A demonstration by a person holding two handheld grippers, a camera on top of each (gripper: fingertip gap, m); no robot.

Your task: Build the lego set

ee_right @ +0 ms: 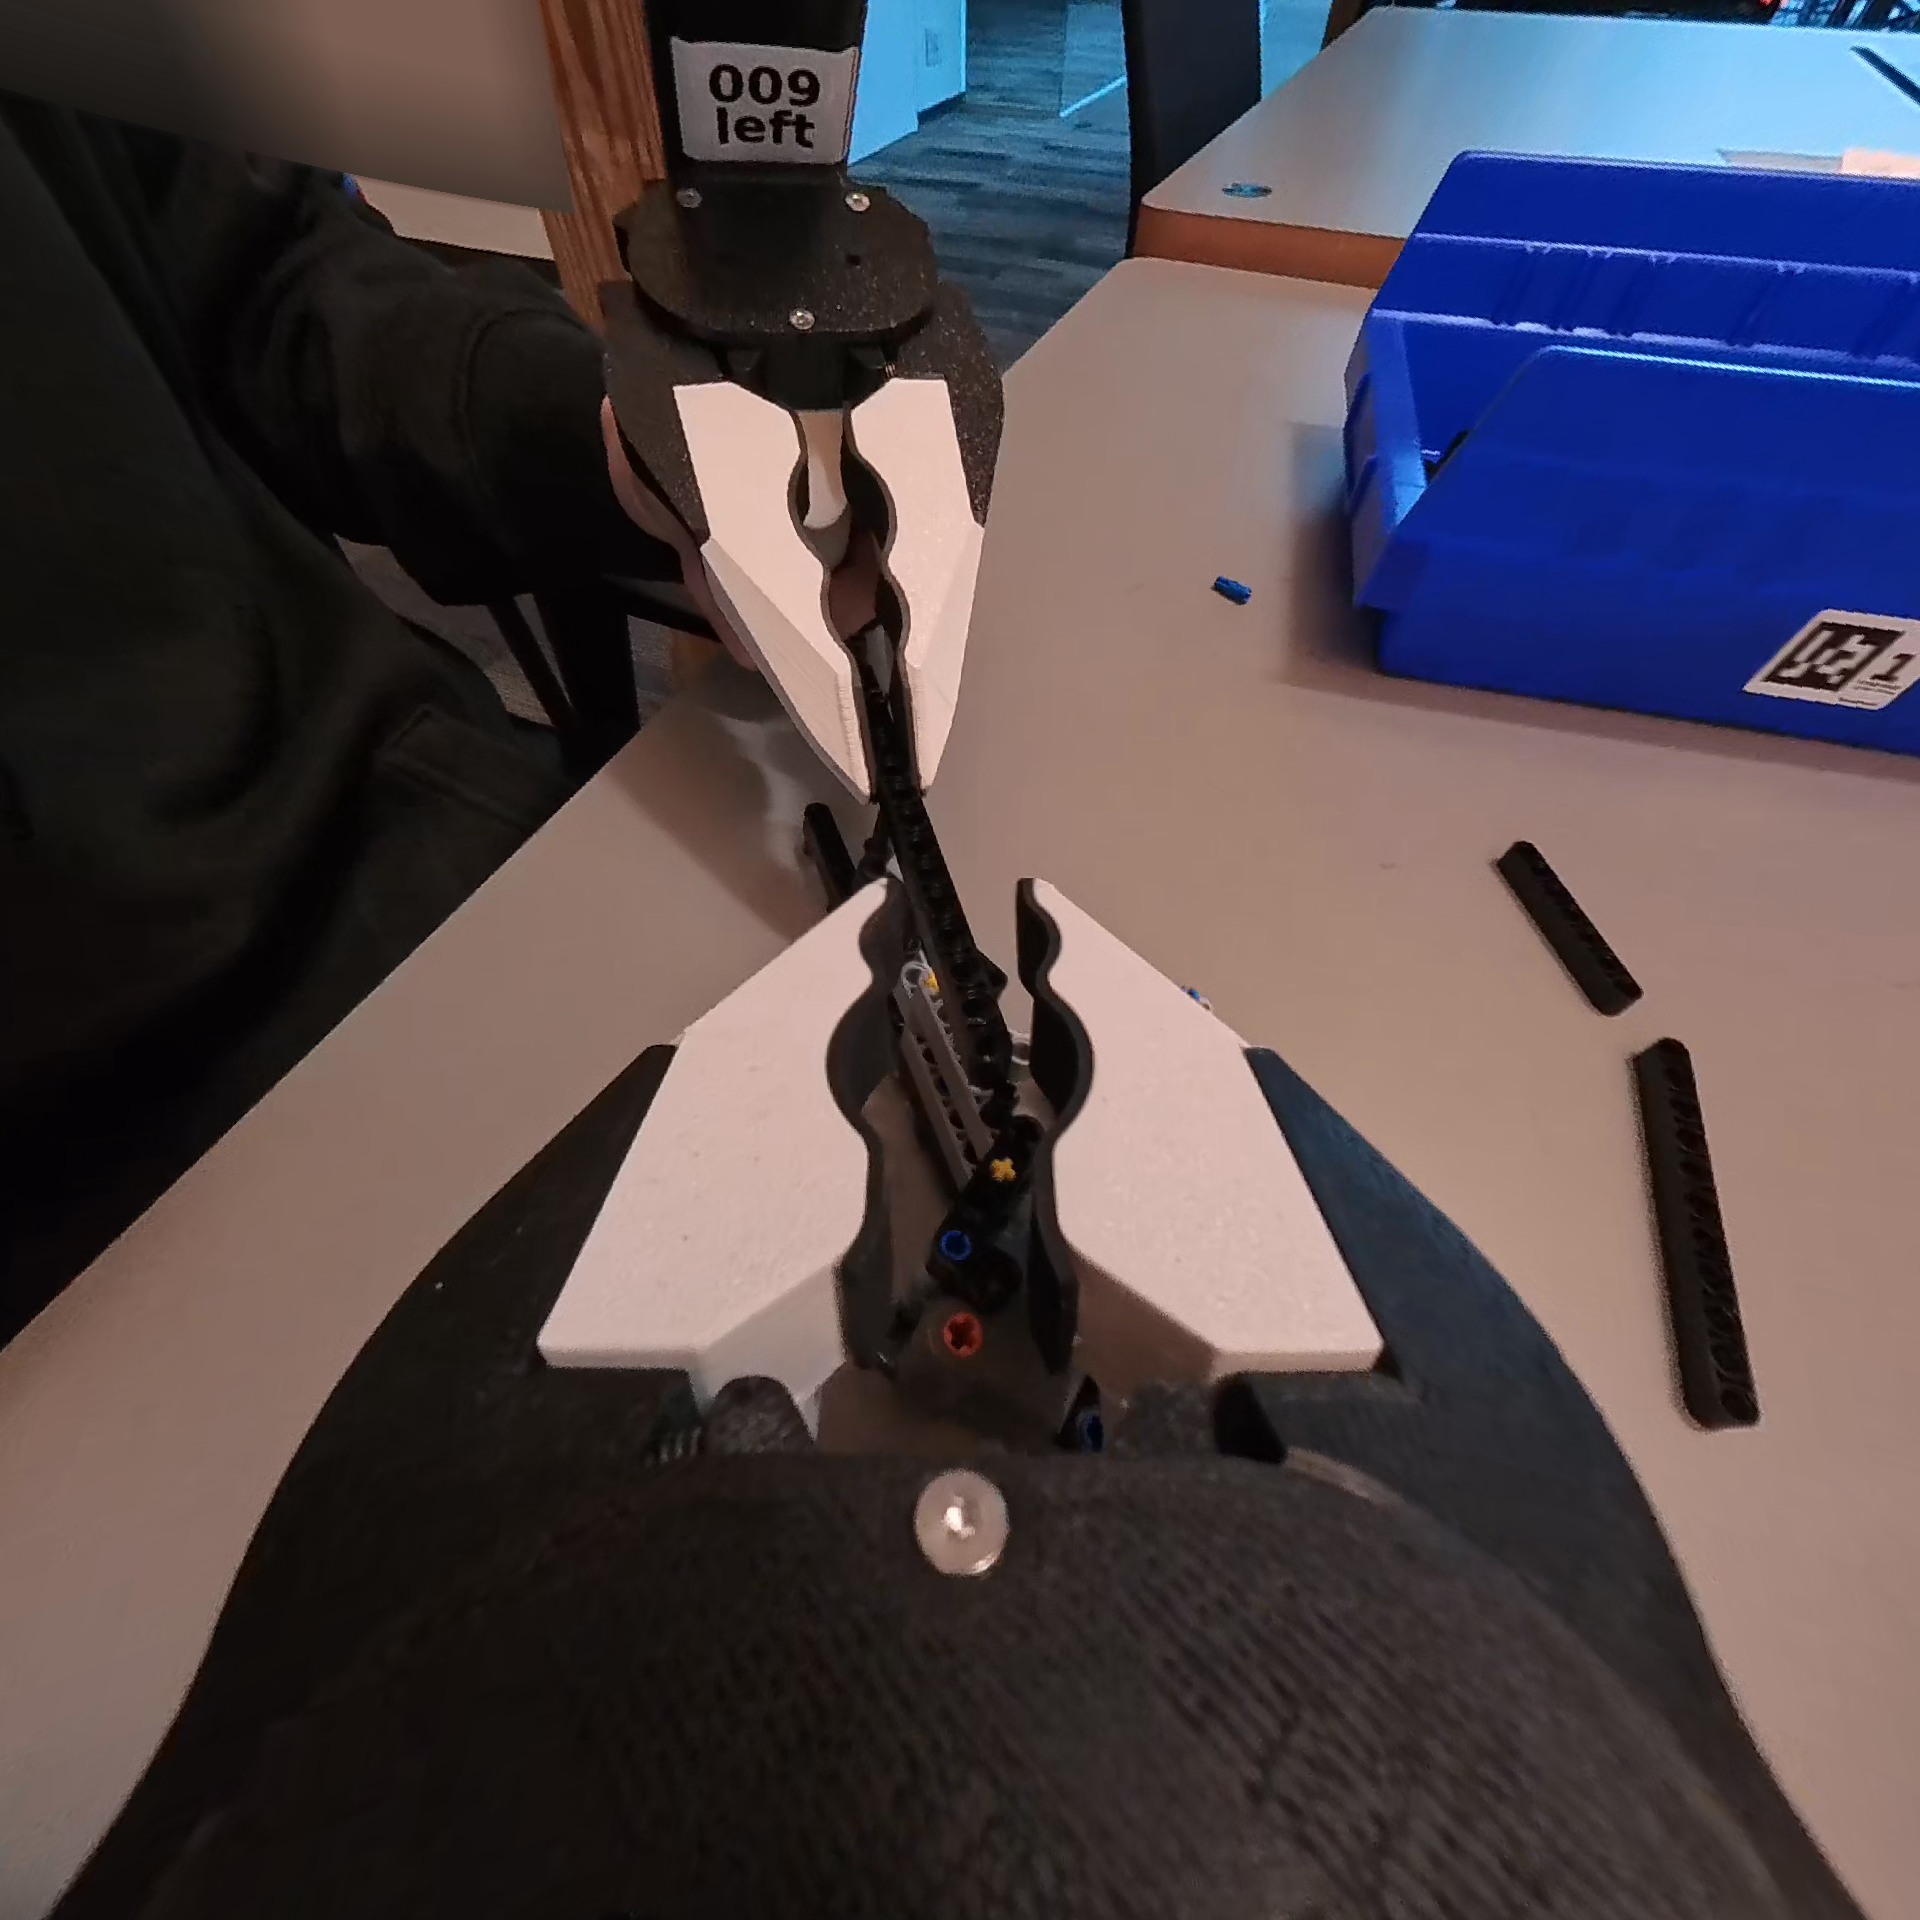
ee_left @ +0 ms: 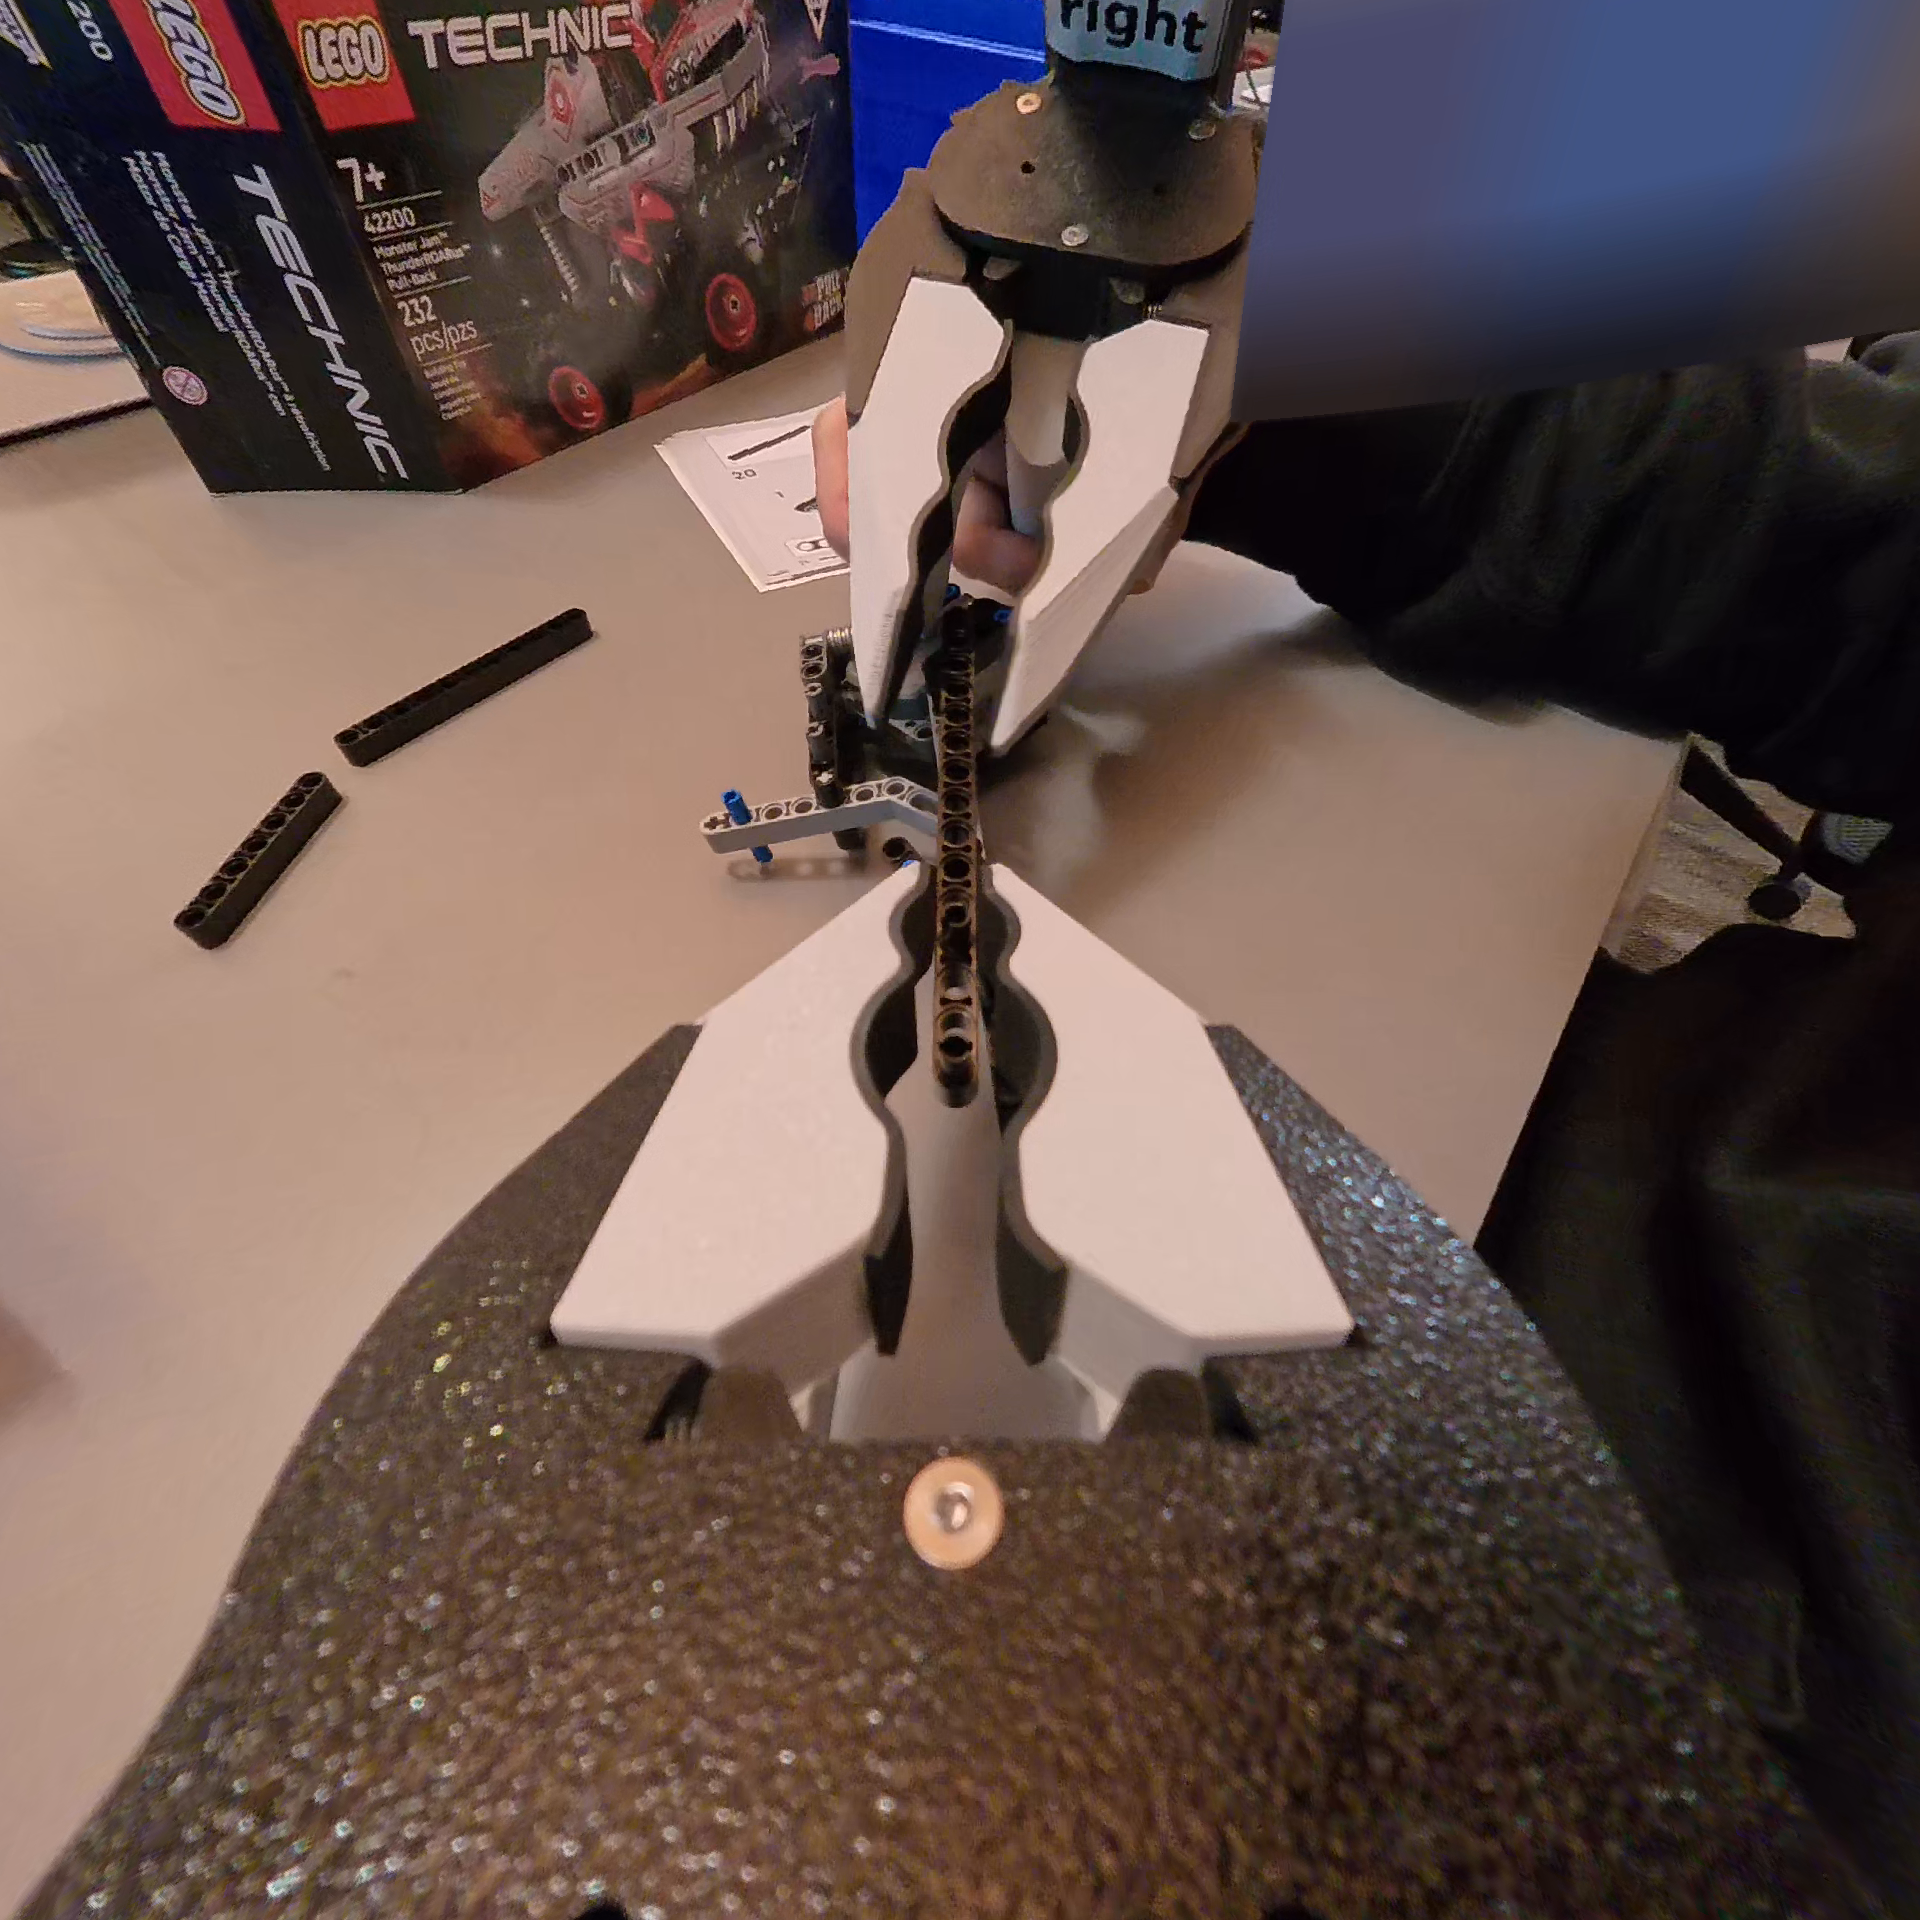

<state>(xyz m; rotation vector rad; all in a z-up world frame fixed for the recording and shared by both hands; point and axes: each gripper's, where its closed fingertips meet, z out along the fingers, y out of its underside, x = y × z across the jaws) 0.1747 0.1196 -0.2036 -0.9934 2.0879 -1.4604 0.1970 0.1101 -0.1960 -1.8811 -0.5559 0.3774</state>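
Observation:
My left gripper (ee_left: 951, 878) is shut on a long black holed beam (ee_left: 956, 810) and holds it edge-up, pointing away from me. The beam's far end meets a small grey and black Lego assembly (ee_left: 826, 727) with a grey angled beam (ee_left: 810, 816) and a blue pin. My right gripper (ee_left: 945, 727) comes down from above and is shut on that assembly on the table. In the right wrist view the assembly (ee_right: 940, 1081) sits between my right gripper's (ee_right: 956, 888) fingers, with blue pins and a red axle end showing. The left gripper (ee_right: 894, 779) holds the black beam (ee_right: 935, 904) opposite.
Two loose black beams (ee_left: 464, 686) (ee_left: 258, 859) lie on the grey table (ee_left: 312, 1143) to the left. The set's box (ee_left: 468, 239) and an instruction sheet (ee_left: 758, 499) stand behind. A blue bin (ee_right: 1642, 436) and a small blue pin (ee_right: 1231, 589) are farther off. A person's dark sleeve (ee_left: 1558, 540) is at the table's edge. Less than 4 cm separates the two grippers' tips. It is some 20 cm from my left tips to the small blue pin (ee_right: 1231, 589).

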